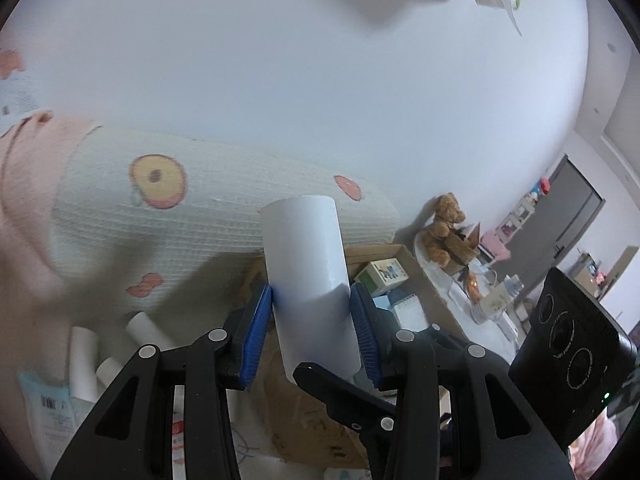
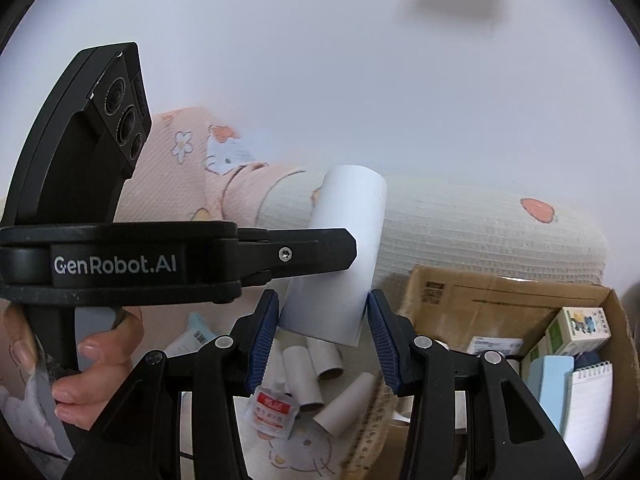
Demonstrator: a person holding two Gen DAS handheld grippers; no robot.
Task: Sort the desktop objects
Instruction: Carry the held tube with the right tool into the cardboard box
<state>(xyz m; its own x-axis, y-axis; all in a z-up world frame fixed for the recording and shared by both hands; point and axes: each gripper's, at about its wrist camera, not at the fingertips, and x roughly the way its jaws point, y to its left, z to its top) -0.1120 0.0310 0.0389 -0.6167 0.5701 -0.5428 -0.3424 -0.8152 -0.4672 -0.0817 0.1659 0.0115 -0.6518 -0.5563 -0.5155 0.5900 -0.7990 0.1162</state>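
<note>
Gripping from two sides at once: the left claw (image 1: 312, 294) has its blue pads pressed on the lower part of the white paper roll (image 1: 304, 248), jaws about roll-wide. The right claw (image 2: 324, 302) brackets the same roll just as closely, pads seemingly touching both flanks. A hand (image 2: 92, 360) squeezes the left tool's handle at the edge of the right wrist view.

The roll stands tilted in the air, left of the cardboard box (image 2: 500, 292) and above it. Below the roll, left of the box, lie the small paper tubes (image 2: 328, 360) and a red-and-white sachet (image 2: 272, 408). A notebook (image 2: 588, 400) stands inside the box. Behind the box runs a long patterned cushion (image 2: 480, 232).

The danger here, I'd say, is the double grip. If the two claws pull apart or twist differently, the thin roll could crumple or slip out. A drop would scatter the tubes. One claw needs to let go cleanly first.
</note>
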